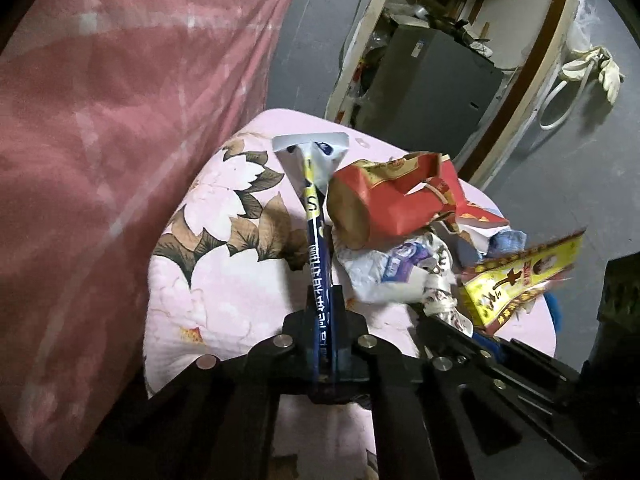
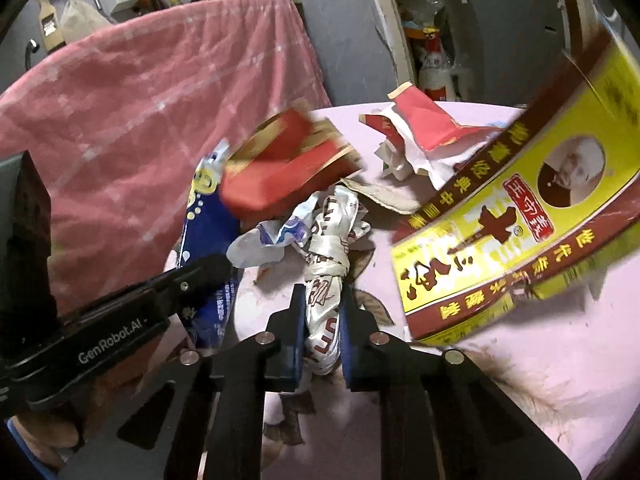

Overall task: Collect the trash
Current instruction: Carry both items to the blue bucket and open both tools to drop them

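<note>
1. Trash sits in a heap on a pink floral cloth (image 1: 224, 280) over a round surface; none of it is bagged or binned in either view.
2. Left gripper (image 1: 325, 300): jaws pressed together on a blue wrapper (image 1: 318, 240), seen edge-on and running forward from the pads. Its far end is white and silver.
3. Right gripper (image 2: 322, 308): jaws pinching a knotted white wrapper (image 2: 326, 264) with red print, which stands up between the pads.
4. Just beyond the grippers: a red paper carton (image 1: 384, 204), crumpled white plastic with purple print (image 1: 384, 272), a torn red and white pack (image 2: 424, 136) and a yellow spice packet (image 2: 500, 232) at the right.
5. Progress: judged early. Two pieces gripped, neither clearly lifted off; at least four more lie loose. No bin or bag is visible, so the drop-off spot cannot be told.
6. Writing: "GenRobot.AI" on the left gripper's body in the right wrist view. Yellow packet has large Chinese characters and a round portrait; "十三" reads roughly, the rest too warped. Blue wrapper shows an "S" and white script, unreadable. White wrapper has red letters, partial.
7. Background: a pink checked cloth (image 1: 120, 120) hangs to the left.
</note>
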A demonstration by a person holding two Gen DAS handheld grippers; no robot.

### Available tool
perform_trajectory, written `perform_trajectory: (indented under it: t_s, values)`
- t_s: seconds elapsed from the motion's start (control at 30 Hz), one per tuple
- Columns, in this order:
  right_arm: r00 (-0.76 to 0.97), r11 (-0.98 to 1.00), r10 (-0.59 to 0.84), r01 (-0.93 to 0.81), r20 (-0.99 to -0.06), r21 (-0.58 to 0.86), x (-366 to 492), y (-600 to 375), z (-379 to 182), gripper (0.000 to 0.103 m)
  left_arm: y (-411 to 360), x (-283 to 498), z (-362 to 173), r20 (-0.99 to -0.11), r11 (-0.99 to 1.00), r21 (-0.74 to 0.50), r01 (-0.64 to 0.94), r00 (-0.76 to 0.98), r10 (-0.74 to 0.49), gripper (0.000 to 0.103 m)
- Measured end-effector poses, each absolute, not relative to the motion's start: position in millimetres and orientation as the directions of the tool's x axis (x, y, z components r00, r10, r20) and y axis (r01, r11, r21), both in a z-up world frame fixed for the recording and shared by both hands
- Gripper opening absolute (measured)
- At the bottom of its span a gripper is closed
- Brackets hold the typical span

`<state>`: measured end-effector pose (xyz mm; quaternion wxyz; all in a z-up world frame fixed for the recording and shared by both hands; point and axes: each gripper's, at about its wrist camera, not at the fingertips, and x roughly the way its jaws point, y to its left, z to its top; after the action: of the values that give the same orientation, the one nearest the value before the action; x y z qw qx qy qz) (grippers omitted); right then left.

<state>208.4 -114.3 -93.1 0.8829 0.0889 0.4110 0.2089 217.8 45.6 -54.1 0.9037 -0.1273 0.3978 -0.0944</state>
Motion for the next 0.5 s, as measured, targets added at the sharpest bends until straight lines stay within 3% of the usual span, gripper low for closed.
perform_trajectory:
  t_s: [0.27,0.5]
  values:
    - [0.669,0.897,0.441,-0.309,-0.598,0.316,166.2,-141.5,-68.7,0.01,35.0,177.5,-34.6,-0.625,0.956,-0.284,0.079,0.74,-0.247,0.001]
    - [0.798,0.911,0.403,-0.304,-0.449,0.277,137.0,-171.6,-32.2,0.01,-6.4,151.0,-3.2,-0.473,0.957,-0.225,0.185,0.838,-0.273,0.001]
